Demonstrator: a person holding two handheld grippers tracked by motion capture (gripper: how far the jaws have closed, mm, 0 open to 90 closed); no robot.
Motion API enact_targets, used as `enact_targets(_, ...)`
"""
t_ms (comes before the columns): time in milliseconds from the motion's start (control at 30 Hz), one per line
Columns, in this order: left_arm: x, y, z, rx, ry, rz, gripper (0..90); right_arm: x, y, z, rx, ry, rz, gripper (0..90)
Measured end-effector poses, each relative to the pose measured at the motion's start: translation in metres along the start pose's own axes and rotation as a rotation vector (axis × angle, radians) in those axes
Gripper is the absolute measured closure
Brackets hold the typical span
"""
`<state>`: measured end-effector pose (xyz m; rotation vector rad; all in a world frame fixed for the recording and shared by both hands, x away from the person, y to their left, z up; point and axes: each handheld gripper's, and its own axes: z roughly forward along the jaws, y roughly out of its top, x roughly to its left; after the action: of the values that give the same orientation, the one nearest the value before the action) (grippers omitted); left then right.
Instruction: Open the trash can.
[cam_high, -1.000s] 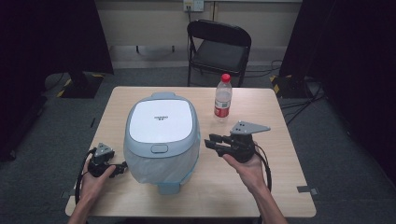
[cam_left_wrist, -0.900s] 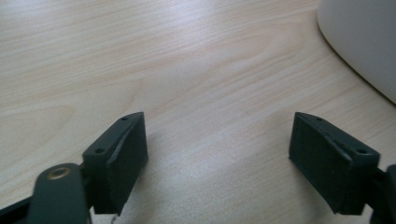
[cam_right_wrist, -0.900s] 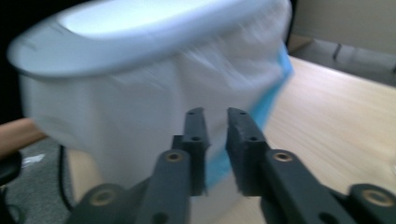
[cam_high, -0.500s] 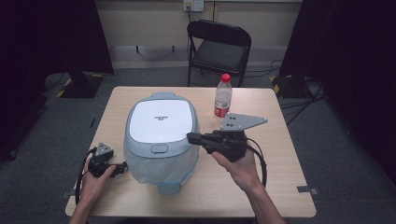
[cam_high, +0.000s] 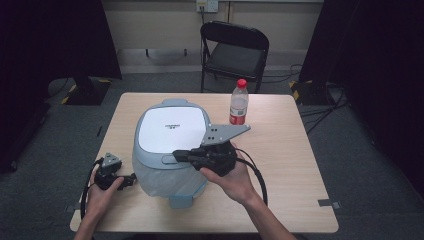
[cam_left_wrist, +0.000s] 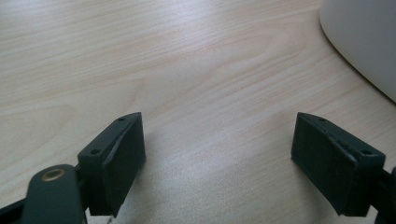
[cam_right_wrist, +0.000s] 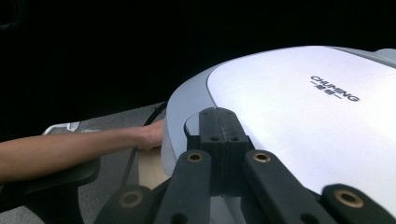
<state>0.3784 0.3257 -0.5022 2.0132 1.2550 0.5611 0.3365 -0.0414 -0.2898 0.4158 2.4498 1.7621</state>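
Observation:
A pale blue and white rice cooker (cam_high: 172, 135) stands with its lid down at the middle left of the wooden table (cam_high: 300, 165). My right gripper (cam_high: 177, 156) is shut with nothing between its jaws. It reaches in from the right, and its tips rest at the round recess on the lid's front edge (cam_right_wrist: 191, 123). In the right gripper view the white lid (cam_right_wrist: 299, 116) spreads behind the joined tips (cam_right_wrist: 218, 114). My left gripper (cam_high: 129, 179) lies on the table left of the cooker, open and empty (cam_left_wrist: 217, 154); its jaws have just been opening a little. The cooker's wall (cam_left_wrist: 364, 42) curves at the left gripper view's upper right.
A plastic water bottle (cam_high: 239, 102) with a red cap stands behind the cooker on the right. A black folding chair (cam_high: 235, 50) sits beyond the table's far edge. Bare tabletop lies to the right of my right forearm.
My right gripper has moved left and up from the table's right side onto the cooker's front edge, and its jaws have closed. The left hand has stayed in place.

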Motion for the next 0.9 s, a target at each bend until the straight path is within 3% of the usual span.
enact_targets(500, 0.001, 0.0, 0.001, 0.001, -0.01, -0.004, 16.2, -0.002, -0.001, -0.001, 0.011, 0.023, -0.024, 90.0)
enact_targets(633, 0.001, 0.0, 0.001, 0.002, -0.01, -0.004, 16.2, 0.004, 0.002, 0.001, 0.052, 0.017, -0.048, 90.0)
enact_targets(833, 0.001, 0.0, 0.001, 0.002, -0.009, -0.004, 16.2, -0.002, -0.004, -0.005, 0.003, 0.029, -0.007, 90.0)
enact_targets(900, 0.001, 0.001, 0.001, 0.002, -0.009, -0.005, 16.1, -0.005, -0.007, -0.009, -0.021, 0.019, 0.002, 85.8)
